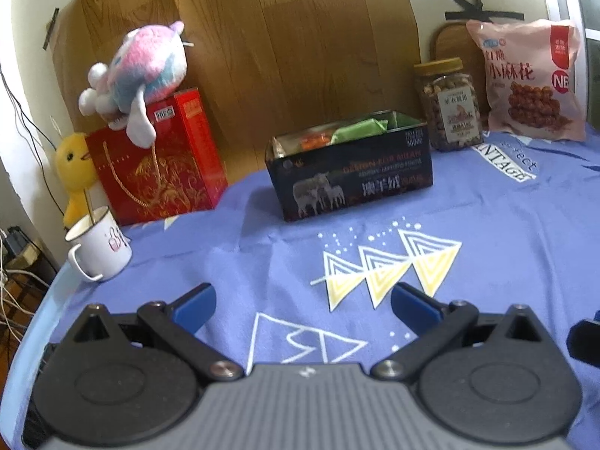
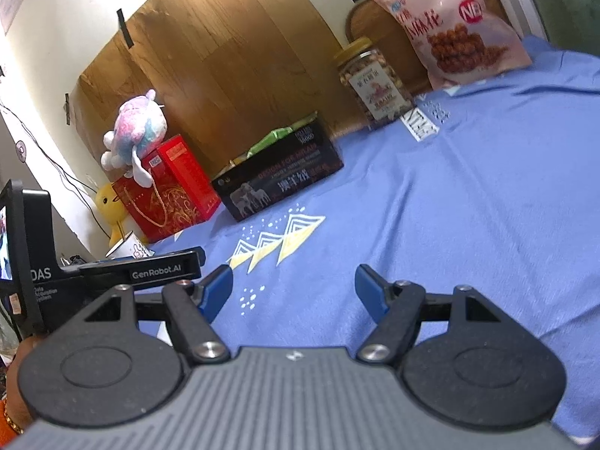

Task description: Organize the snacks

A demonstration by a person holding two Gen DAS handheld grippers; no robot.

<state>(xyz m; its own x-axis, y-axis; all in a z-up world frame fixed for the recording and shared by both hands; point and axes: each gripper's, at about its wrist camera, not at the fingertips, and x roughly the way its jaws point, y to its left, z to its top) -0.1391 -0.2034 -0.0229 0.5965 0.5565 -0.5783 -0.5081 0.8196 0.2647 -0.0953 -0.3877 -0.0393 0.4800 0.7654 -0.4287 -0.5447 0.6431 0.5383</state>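
Observation:
A black open box sits mid-table on the blue cloth, with green and orange snack packets inside; it also shows in the right wrist view. A jar of nuts and a pink snack bag stand at the back right. My left gripper is open and empty, low over the cloth well short of the box. My right gripper is open and empty, over the cloth to the right of the left gripper's body.
A red gift box with a plush toy on top stands at the back left, beside a yellow duck and a white mug. A wooden board leans on the wall. The table edge runs along the left.

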